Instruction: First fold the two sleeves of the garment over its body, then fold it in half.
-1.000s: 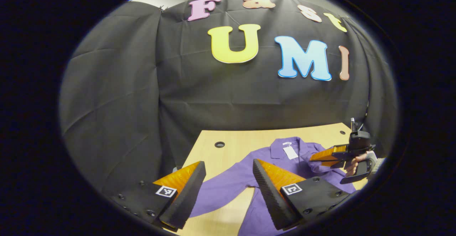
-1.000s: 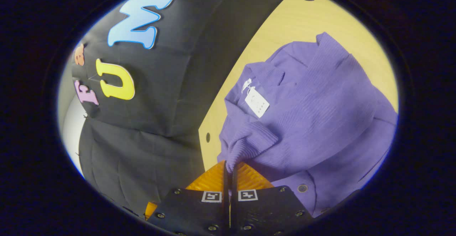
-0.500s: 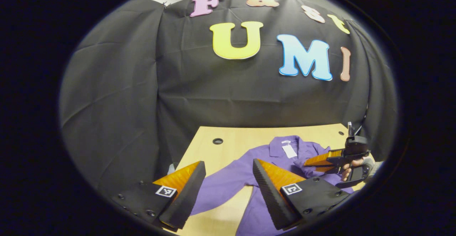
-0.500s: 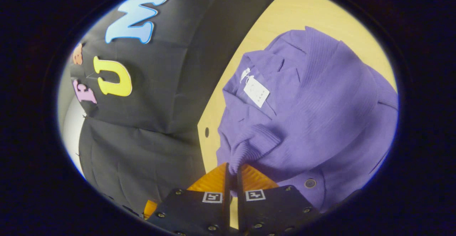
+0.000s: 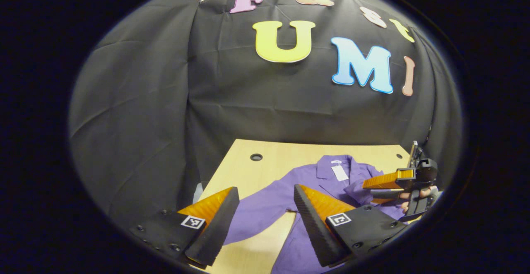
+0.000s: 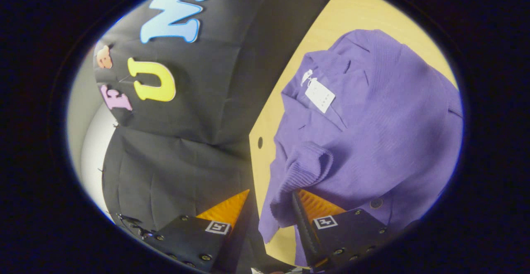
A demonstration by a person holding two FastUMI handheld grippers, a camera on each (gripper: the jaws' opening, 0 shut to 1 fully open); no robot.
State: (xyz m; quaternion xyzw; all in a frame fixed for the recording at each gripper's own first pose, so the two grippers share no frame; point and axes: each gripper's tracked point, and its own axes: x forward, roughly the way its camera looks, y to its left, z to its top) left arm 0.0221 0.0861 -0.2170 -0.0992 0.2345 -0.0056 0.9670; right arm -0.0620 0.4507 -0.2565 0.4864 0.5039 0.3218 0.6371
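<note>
A purple ribbed garment (image 5: 290,201) with a collar and a white tag (image 6: 319,96) lies on the light wooden table (image 5: 240,170). One sleeve (image 5: 258,212) stretches out flat toward my left gripper (image 5: 266,191), which hovers open above it with nothing between its fingers. The other sleeve is folded onto the body, its cuff (image 6: 300,168) bunched up. My right gripper (image 6: 271,193) stands open, and the cuff's loose edge hangs between its fingers against the right one. The left gripper view has the right gripper (image 5: 368,191) held by a hand over the garment's right side.
The table has small round holes near its back edge (image 5: 256,157) (image 6: 260,142). Black cloth walls close off the back and the left side. Bare wood shows on the left of the table, behind the outstretched sleeve. A dark button (image 6: 376,203) sits on the garment's front.
My right gripper has opened and let go of the sleeve cuff, which now rests slack on the body. The left gripper has stayed open and barely shifted.
</note>
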